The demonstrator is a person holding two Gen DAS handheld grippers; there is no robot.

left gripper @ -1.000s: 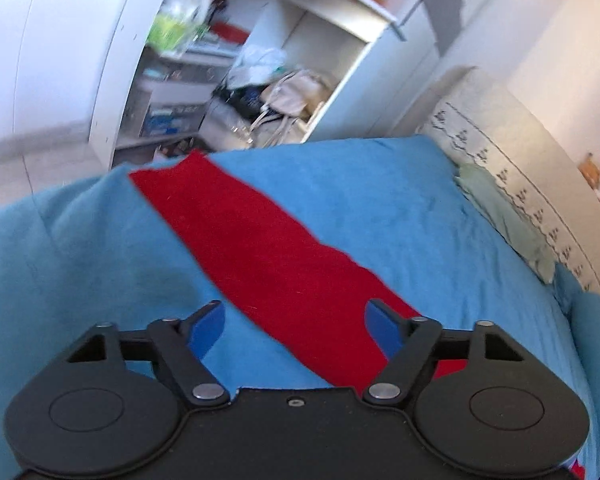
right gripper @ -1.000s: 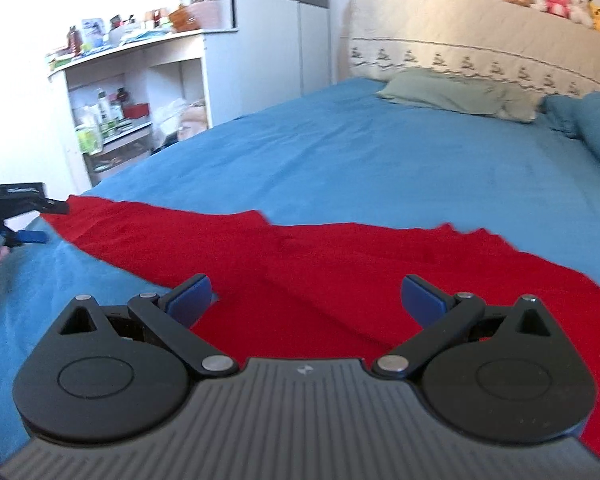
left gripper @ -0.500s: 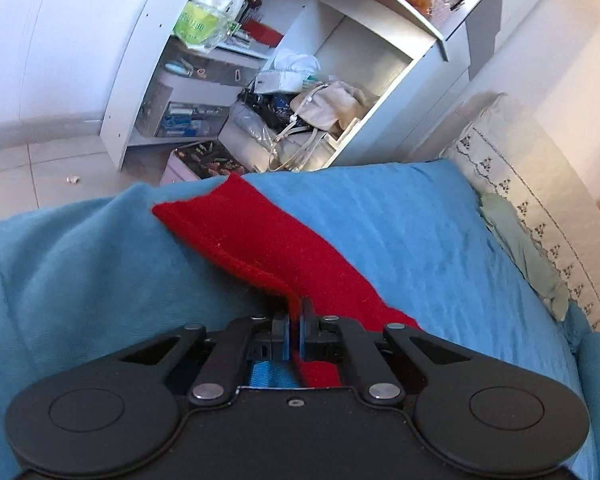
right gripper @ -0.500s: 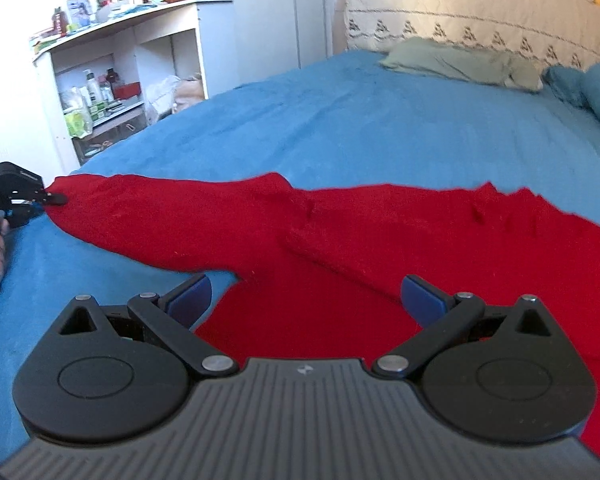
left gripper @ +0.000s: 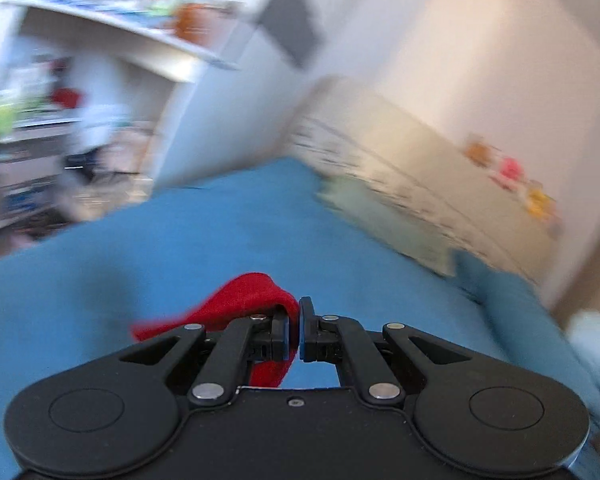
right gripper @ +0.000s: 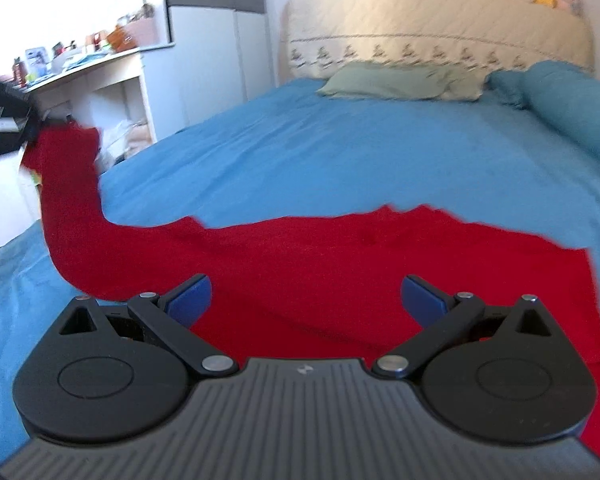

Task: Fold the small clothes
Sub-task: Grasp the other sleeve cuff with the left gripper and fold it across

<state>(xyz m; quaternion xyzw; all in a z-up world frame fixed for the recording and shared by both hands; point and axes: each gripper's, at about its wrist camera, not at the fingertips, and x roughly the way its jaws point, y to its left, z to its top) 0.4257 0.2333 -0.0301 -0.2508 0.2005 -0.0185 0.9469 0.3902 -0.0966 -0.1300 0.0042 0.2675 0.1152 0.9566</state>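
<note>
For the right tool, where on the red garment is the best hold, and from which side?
Judging by the right wrist view, take the red garment at its far right edge, coming in from the right with the open right tool. That end lies flat on the blue bedcover with an exposed border, opposite the end the left tool has lifted.

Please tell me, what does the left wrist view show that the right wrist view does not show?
Only the left wrist view shows, close up, the left hand-held gripper shut on a bunched end of the red garment.

Only the right wrist view shows the open right hand-held gripper over the garment's main part, spread flat, with one end lifted at the left.

Both show the blue bed cover, the cream headboard and the cluttered white shelves.
</note>
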